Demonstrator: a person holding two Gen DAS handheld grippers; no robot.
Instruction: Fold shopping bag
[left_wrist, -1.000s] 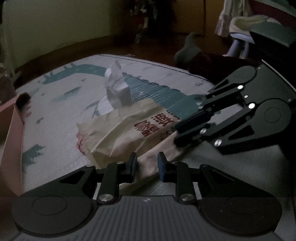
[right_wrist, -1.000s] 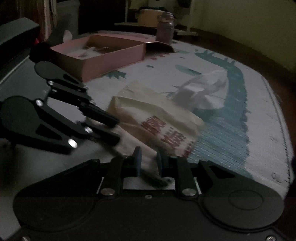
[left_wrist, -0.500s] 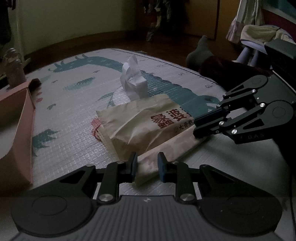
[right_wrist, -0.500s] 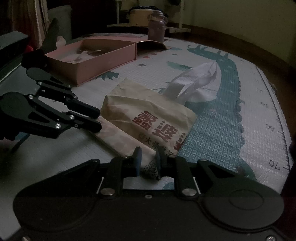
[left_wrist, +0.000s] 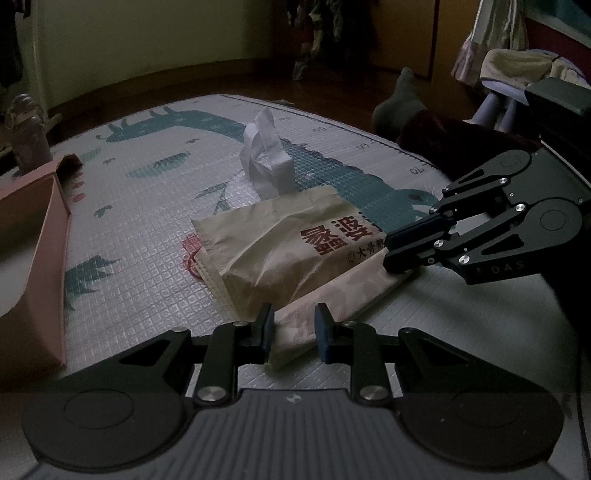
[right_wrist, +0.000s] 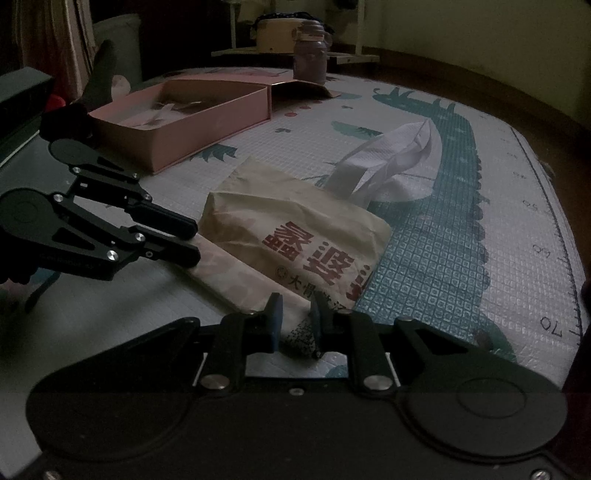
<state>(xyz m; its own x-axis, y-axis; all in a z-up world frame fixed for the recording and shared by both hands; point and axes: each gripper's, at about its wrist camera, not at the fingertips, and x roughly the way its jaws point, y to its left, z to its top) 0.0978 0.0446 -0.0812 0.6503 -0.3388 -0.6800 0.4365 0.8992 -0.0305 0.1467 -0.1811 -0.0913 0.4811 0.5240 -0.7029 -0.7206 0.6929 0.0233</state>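
Note:
A beige shopping bag (left_wrist: 288, 243) with red characters lies partly folded on a play mat; its white handles (left_wrist: 266, 155) stick up at the far end. It also shows in the right wrist view (right_wrist: 295, 236). My left gripper (left_wrist: 293, 330) is shut on the bag's near folded corner. My right gripper (right_wrist: 295, 321) is shut on the opposite corner of the same folded edge. Each gripper shows in the other's view: the right one (left_wrist: 399, 247), the left one (right_wrist: 188, 242).
A pink open box (right_wrist: 177, 118) stands on the mat (right_wrist: 443, 229) beyond the left gripper, its wall at the left of the left wrist view (left_wrist: 48, 251). A jar (right_wrist: 310, 55) stands behind it. A person's socked foot (left_wrist: 399, 107) rests at the mat's far right edge.
Both grippers have drawn back with the bag's folded edge, and the bag lies flatter and further from them. Both stay shut on the bag.

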